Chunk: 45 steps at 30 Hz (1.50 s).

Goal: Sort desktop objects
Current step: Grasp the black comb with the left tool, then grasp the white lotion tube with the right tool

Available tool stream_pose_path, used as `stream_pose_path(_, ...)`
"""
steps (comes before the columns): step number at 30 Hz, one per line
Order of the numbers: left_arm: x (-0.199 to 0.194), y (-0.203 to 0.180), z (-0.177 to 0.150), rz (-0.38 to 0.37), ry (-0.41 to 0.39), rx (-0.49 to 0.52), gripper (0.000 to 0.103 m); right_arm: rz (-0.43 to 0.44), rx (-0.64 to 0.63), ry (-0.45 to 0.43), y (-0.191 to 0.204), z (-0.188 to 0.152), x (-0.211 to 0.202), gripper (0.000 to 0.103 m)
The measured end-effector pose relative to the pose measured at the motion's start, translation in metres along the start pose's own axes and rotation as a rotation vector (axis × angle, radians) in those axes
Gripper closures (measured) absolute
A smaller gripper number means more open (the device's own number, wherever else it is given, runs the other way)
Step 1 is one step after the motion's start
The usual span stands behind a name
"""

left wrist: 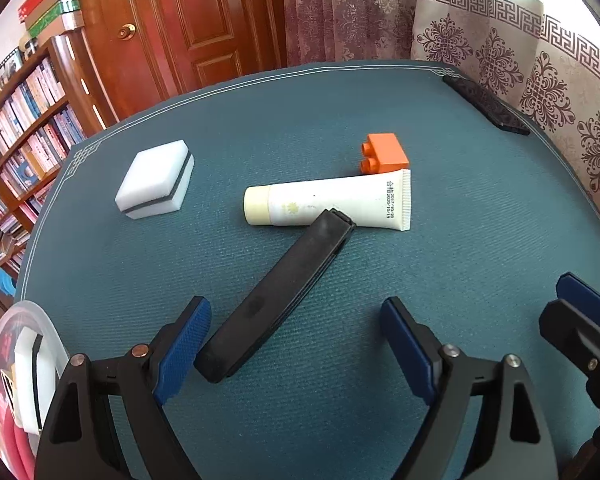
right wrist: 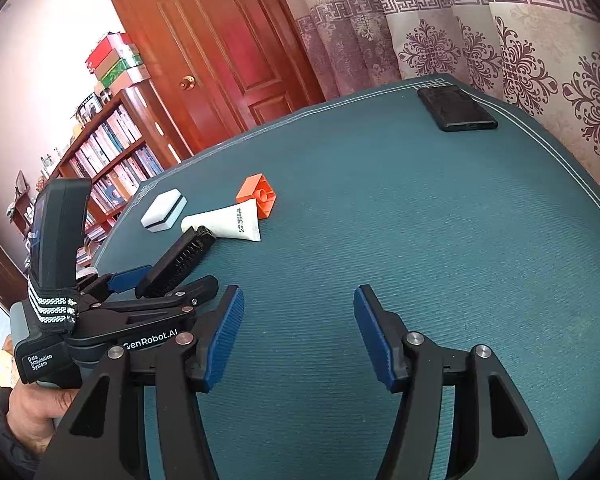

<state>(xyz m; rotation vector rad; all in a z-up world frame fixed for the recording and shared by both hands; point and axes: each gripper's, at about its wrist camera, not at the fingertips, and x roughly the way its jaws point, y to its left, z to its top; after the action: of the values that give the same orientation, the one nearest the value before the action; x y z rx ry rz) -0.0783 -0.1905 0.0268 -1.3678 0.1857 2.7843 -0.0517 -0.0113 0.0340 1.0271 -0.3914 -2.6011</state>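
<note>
Four loose things lie on the teal worktop: a black comb whose far tip rests on a white tube, an orange block touching the tube's far side, and a white sponge left of the tube. Left gripper straddles the comb's near end, jaws released. Right gripper hovers right of the comb, jaws released over bare mat.

This is a room in a home, likely a study. A panelled wooden door with a brass knob stands behind the tabletop. A wooden bookshelf packed with books fills the left wall, boxes stacked on top. Patterned curtains hang along the far side. A teal mat with a white border covers the tabletop.
</note>
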Motion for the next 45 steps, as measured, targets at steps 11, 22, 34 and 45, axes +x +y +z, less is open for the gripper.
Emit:
stream_pose_path(11, 0.000, 0.015, -0.009, -0.029, -0.055, -0.148, 0.050, -0.023, -0.004, 0.030, 0.002, -0.003, 0.010, 0.041)
stream_pose_path(22, -0.018, 0.029, -0.031, -0.042, -0.112, -0.243, 0.084, 0.019, -0.155, 0.033, 0.032, 0.010, 0.020, 0.041)
stream_pose_path(34, -0.047, 0.036, -0.058, -0.033, -0.173, -0.251, 0.084, 0.162, -0.446, 0.104, 0.095, 0.052, 0.083, 0.043)
stream_pose_path(45, -0.047, 0.036, -0.058, -0.047, -0.181, -0.256, 0.085, 0.083, -0.504, 0.188, 0.099, 0.068, 0.147, 0.043)
